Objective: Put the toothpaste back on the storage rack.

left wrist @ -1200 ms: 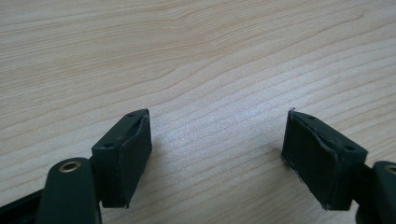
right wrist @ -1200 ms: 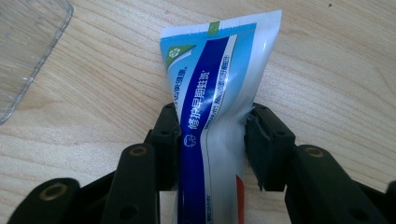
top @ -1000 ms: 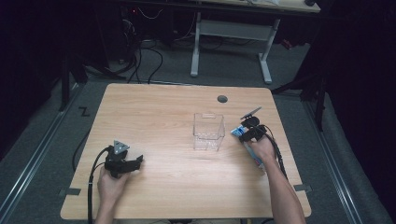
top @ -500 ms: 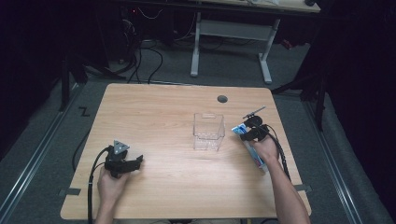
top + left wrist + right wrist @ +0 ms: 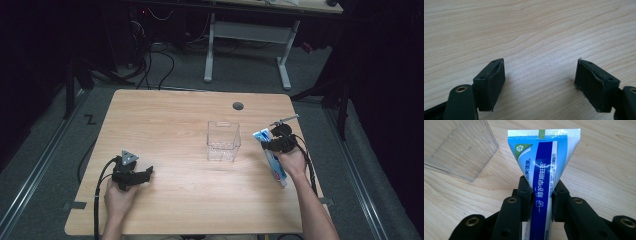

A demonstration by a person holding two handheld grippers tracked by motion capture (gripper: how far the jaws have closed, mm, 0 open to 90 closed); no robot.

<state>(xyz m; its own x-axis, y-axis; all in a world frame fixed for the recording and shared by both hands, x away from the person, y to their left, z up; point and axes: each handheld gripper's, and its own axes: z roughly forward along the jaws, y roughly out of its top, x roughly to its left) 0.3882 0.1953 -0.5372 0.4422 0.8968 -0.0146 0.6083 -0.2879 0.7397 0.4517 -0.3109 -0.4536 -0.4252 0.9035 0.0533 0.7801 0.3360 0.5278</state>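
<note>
Light wood-grain table (image 5: 170,125), rounded corners, dark round grommet hole (image 5: 238,106) near far edge. Clear plastic box (image 5: 223,141) standing open-topped near centre. Blue-and-white toothpaste tube (image 5: 276,162) lying along right side, just beside box. Left gripper (image 5: 145,174) resting on near-left area, jaws spread over bare wood.
</note>
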